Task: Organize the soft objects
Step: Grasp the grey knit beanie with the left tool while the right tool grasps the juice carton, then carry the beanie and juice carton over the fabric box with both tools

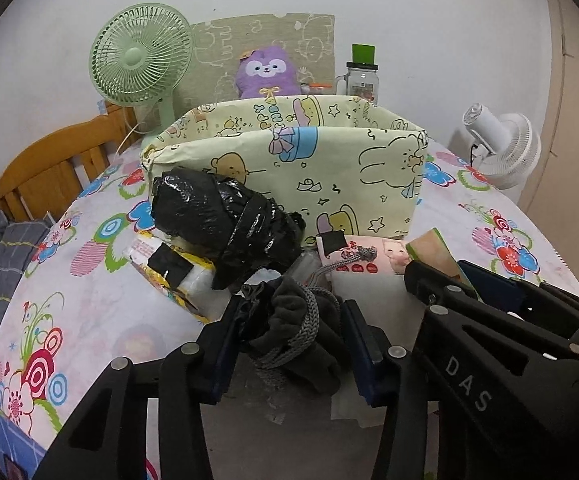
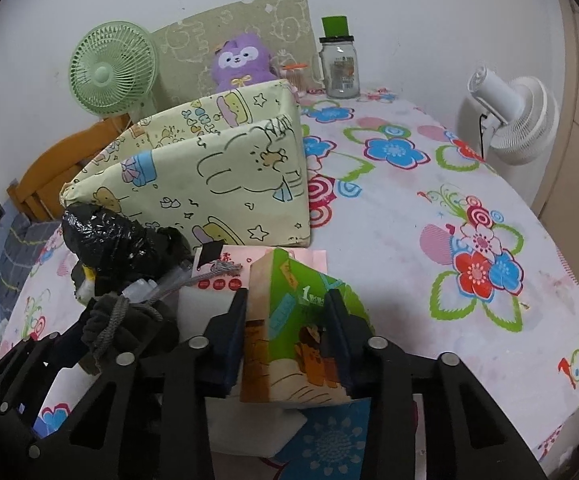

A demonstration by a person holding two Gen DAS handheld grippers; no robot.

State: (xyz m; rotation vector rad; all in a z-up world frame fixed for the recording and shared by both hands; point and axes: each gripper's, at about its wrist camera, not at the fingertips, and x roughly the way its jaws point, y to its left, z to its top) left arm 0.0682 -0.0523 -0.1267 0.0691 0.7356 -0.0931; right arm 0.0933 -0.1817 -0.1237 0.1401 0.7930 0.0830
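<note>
Left gripper [image 1: 289, 344]: jaws clamped on dark grey drawstring pouch [image 1: 293, 332], seemingly resting on surface [image 2: 409, 248]. Right gripper [image 2: 287, 336]: jaws clamped on green tissue pack [image 2: 289, 320], before fabric bin [image 1: 289, 168].

The left gripper [image 1: 295, 344] sits low over the counter [image 1: 89, 280], fingers pointing forward and closed on a dark pouch [image 1: 289, 320] pinched between the blue pads [image 1: 363, 344]. The right gripper [image 2: 287, 340] is just beside it on the right, level and pointing the same way, its fingers clamped on both sides of a green pack [image 2: 293, 320].
</note>
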